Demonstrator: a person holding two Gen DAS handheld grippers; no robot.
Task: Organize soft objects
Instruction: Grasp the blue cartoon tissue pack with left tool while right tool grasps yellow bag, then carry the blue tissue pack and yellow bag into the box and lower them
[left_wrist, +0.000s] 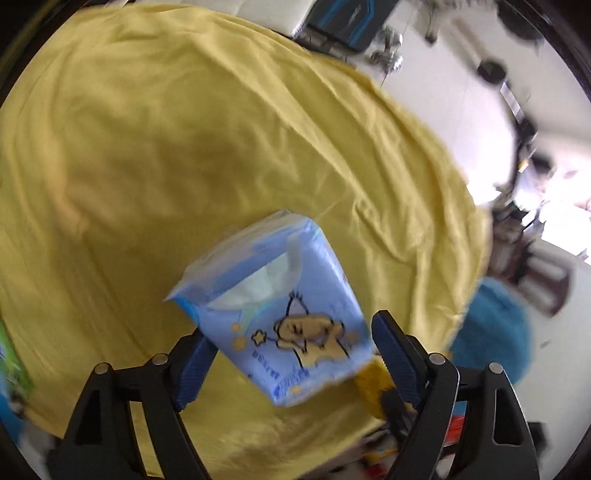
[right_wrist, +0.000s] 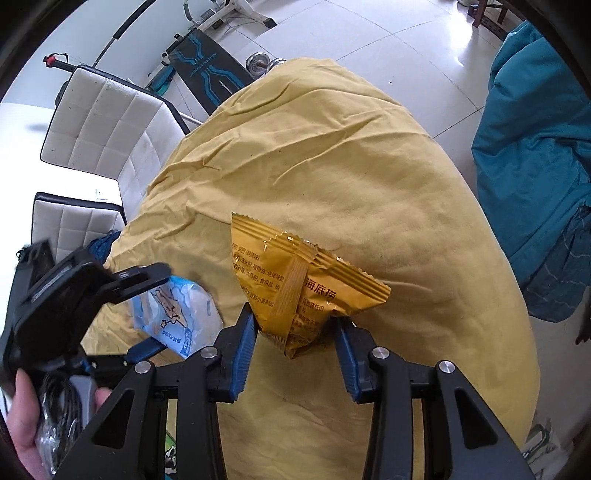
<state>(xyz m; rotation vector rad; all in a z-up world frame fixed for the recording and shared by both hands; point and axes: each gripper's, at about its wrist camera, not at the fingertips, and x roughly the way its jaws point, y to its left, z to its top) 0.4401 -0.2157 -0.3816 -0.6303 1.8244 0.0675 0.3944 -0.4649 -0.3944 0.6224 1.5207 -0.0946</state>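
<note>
My left gripper (left_wrist: 291, 343) is shut on a light blue tissue pack (left_wrist: 284, 314) with a yellow cartoon figure, held above a big yellow cloth-covered cushion (left_wrist: 166, 147). My right gripper (right_wrist: 295, 332) is shut on a crinkly yellow snack bag (right_wrist: 295, 284) with red print, held above the same yellow cushion (right_wrist: 332, 166). In the right wrist view the left gripper (right_wrist: 147, 314) and its blue tissue pack (right_wrist: 177, 314) show at lower left, close beside the snack bag. The snack bag's corner (left_wrist: 373, 384) shows under the tissue pack in the left wrist view.
A teal cushion (right_wrist: 535, 166) lies to the right on the white tiled floor (right_wrist: 406, 48). White padded chairs (right_wrist: 107, 125) stand at the left, with a black bench and dumbbells (right_wrist: 264, 64) behind. A green packet (left_wrist: 13, 369) sits at the cushion's left edge.
</note>
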